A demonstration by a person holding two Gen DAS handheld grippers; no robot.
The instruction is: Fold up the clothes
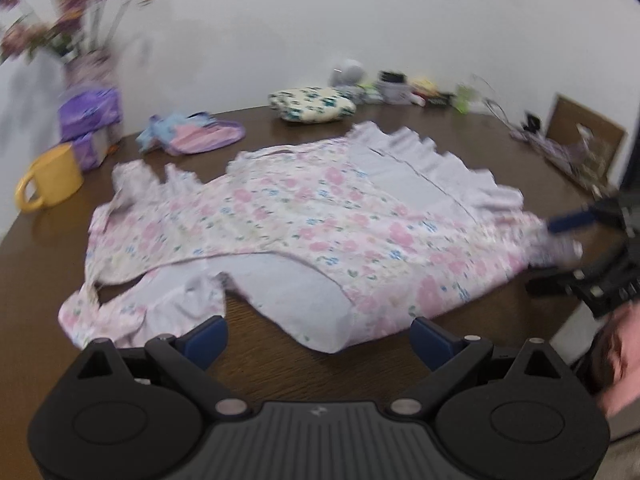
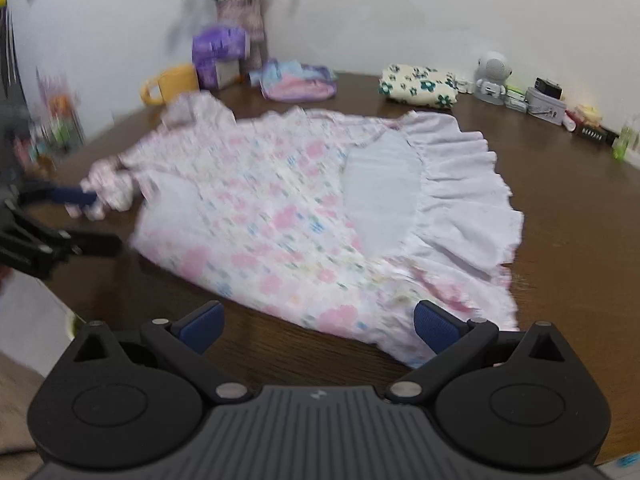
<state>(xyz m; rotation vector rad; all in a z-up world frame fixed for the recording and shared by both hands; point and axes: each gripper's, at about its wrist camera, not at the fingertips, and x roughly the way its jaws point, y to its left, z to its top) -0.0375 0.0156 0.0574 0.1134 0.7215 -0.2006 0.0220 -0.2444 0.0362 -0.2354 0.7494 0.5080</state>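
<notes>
- Dress: thin, soft cotton printed with pink and blue flowers. It lies spread flat across the middle of the table, bodice toward the left gripper and skirt toward the right. Plain pale lilac panels show where the fabric is turned over, and a gathered, wavy frill edges the hem.
- Left gripper: black plastic body with blue ribbed pads. It is held low at the near table edge and points across the dress. The fingers are spread wide and grasp nothing. A ruffled sleeve lies just beside one pad.
- Right gripper: same build, held low at the hem end of the dress. The fingers are likewise released and wide apart, and one pad sits over the frilled corner without pinching it.
- Table: dark brown wood with a rounded edge and a smooth, faintly glossy top.
- Far side of the table, from the left gripper's view:
  - a vase of purple flowers
  - a yellow mug
  - a purple packet
  - a small striped pastel cloth
  - a cream bundle with teal flowers
  - a small white rounded figure, beside blurred small clutter
- Wall: plain white, directly behind the table.
</notes>
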